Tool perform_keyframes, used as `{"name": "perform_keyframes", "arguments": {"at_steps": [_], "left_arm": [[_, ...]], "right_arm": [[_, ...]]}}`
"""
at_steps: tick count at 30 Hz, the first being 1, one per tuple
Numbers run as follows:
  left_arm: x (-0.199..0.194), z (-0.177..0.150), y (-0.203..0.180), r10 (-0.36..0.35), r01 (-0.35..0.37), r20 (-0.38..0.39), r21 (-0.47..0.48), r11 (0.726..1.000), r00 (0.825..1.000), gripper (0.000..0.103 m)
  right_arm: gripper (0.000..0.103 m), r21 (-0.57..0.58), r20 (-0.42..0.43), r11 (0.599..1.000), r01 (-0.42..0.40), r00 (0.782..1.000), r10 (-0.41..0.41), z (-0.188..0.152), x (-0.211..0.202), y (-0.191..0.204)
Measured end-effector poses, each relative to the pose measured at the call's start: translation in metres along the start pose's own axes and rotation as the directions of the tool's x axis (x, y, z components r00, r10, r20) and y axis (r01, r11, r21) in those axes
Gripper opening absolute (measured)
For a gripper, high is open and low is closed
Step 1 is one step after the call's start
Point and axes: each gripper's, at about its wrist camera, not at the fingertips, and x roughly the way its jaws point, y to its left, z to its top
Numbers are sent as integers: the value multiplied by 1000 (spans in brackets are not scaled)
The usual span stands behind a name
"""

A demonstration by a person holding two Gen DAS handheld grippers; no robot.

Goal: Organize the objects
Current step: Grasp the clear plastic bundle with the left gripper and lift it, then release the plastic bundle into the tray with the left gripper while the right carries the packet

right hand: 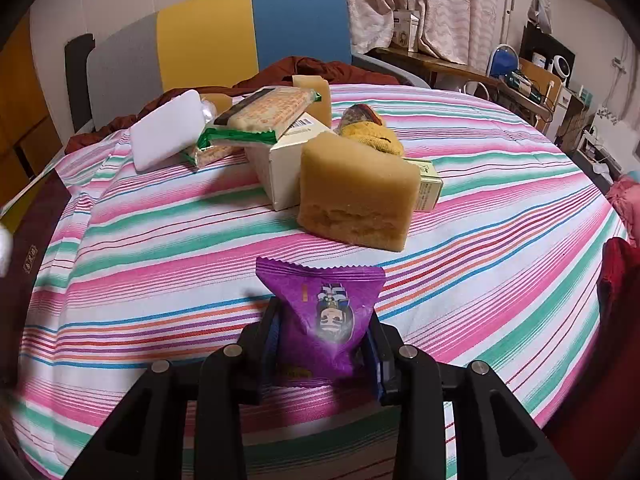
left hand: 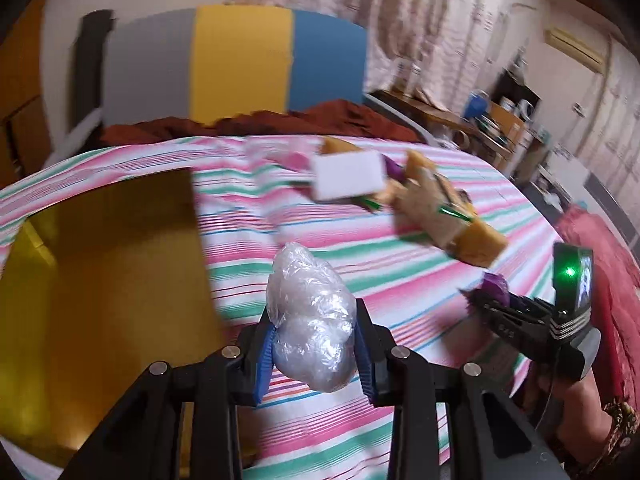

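My left gripper [left hand: 313, 314] is shut on a crumpled clear plastic bag [left hand: 308, 304], held above the striped bedsheet [left hand: 360, 264]. An open cardboard box [left hand: 108, 280] lies just to its left. In the same view my right gripper [left hand: 486, 300] is at the far right with a purple snack packet [left hand: 496, 285] in it. The right wrist view shows that gripper [right hand: 324, 320] shut on the purple packet [right hand: 326, 312]. Beyond it sits a pile: a yellow sponge [right hand: 356, 196], a white box [right hand: 280, 172], green cracker packs [right hand: 268, 114] and a white sponge [right hand: 164, 132].
A yellow cloth item [right hand: 372, 132] and a small carton [right hand: 430, 188] sit in the pile. A grey, yellow and blue headboard [right hand: 224, 36] and a rust blanket [right hand: 320, 70] close off the far side. A cluttered desk [right hand: 520, 80] stands to the right, and red fabric [right hand: 616, 272] lies at the bed's right edge.
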Motion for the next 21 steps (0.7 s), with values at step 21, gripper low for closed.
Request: {"name": "perform_keyframes", "arguments": {"at_steps": [21], "left_arm": [[-28,-52,180,331,-353,-131,-221,909,934,34]], "right_arm": [[36,1,-34,992,-123,992,123,2,-17,36]]}}
